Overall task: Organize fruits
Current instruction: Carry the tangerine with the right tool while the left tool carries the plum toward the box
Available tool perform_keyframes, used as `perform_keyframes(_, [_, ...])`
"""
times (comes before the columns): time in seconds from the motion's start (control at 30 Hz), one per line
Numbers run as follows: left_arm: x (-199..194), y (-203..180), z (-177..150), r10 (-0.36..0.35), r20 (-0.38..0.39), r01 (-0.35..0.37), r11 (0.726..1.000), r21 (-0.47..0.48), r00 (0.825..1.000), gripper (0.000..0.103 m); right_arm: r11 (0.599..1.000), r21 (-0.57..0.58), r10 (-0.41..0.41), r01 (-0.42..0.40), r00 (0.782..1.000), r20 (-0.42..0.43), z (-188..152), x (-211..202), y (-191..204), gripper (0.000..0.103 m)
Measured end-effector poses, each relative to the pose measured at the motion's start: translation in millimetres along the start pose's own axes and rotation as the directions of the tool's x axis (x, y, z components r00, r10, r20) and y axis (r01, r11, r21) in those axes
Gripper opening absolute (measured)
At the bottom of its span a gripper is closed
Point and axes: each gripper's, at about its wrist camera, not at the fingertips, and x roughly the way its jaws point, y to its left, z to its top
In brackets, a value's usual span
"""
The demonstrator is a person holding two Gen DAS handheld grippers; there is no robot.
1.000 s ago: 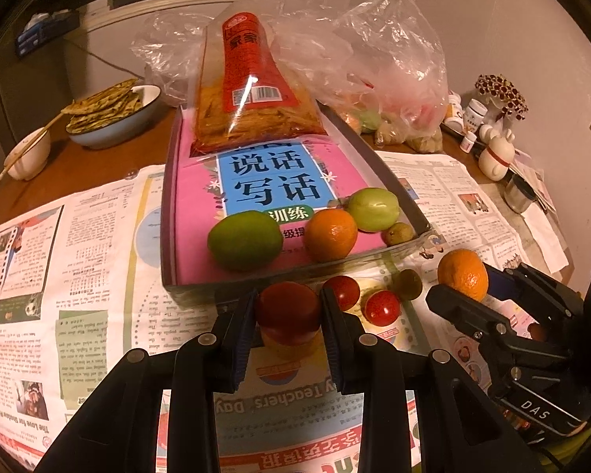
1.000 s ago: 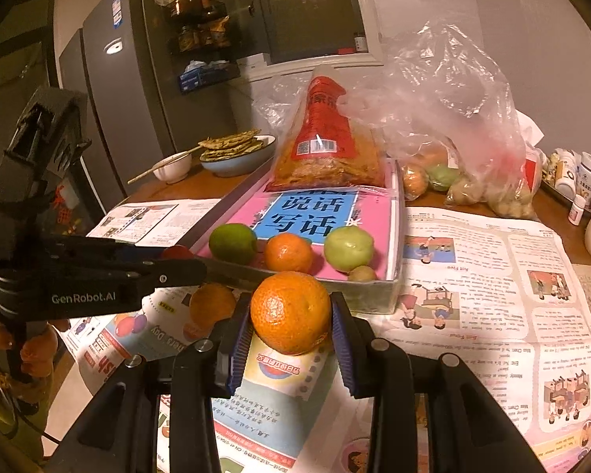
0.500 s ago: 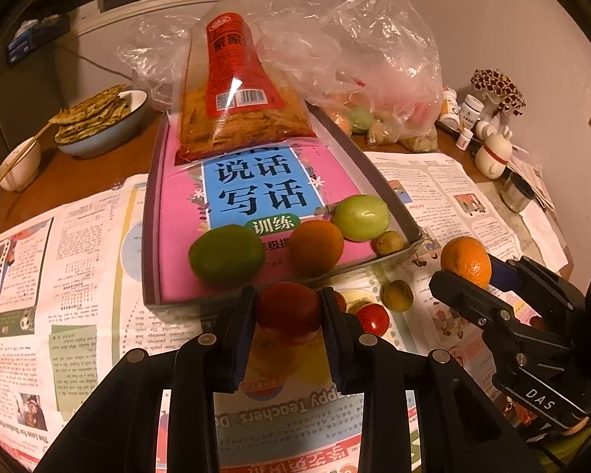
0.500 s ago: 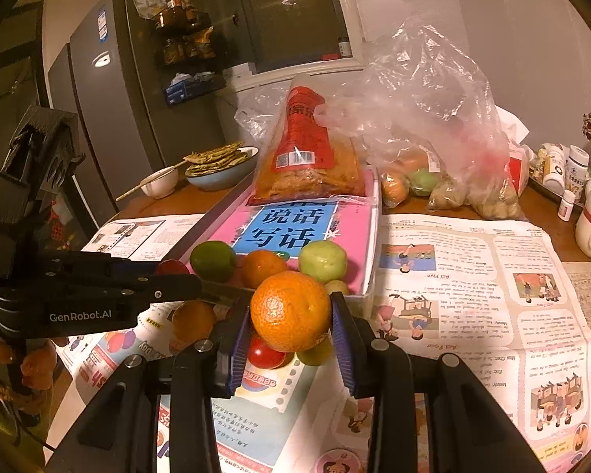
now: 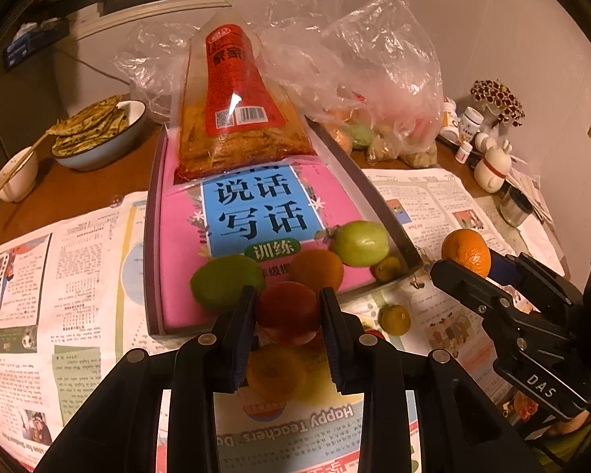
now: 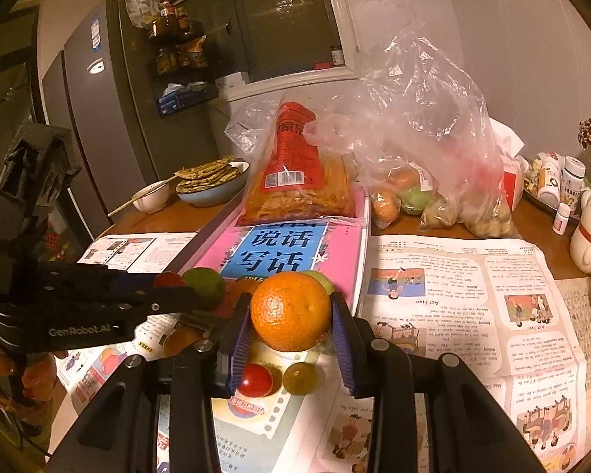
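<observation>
Left wrist view: the left gripper [image 5: 287,315] has its fingers pinched on a red tomato [image 5: 287,311], held up off the newspaper right at the near rim of the tray [image 5: 374,193]. The row of fruit inside, green lime [image 5: 220,280], small orange [image 5: 317,270] and green apple [image 5: 360,242], sits straight ahead of the fingers, so the drop looks like a short push forward over the rim. The tomato's basically round, no long axis or pointing direction to speak of. The tray's long side runs away from the camera.

Right wrist view: the right gripper [image 6: 291,323] is clamped on a mandarin [image 6: 290,309], also in the air, with a cherry tomato [image 6: 256,380] and a small green fruit [image 6: 300,378] lying loose on the paper below it. The tray is ahead and a bit left. The left gripper looks nearer the rim, so probably it goes first. The mandarin is round too, with its dimpled end roughly facing the camera.
</observation>
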Motion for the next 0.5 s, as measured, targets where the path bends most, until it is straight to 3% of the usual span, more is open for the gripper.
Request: perform_keyframes(0.5, [-6.5, 26.9, 5.3, 0.023, 0.026, -0.022, 0.998, -0.057, 0.999, 0.033, 1.000, 0.028, -0.009, 0.009, 1.000, -0.020, 4.4, 11.6, -15.6, 0.038])
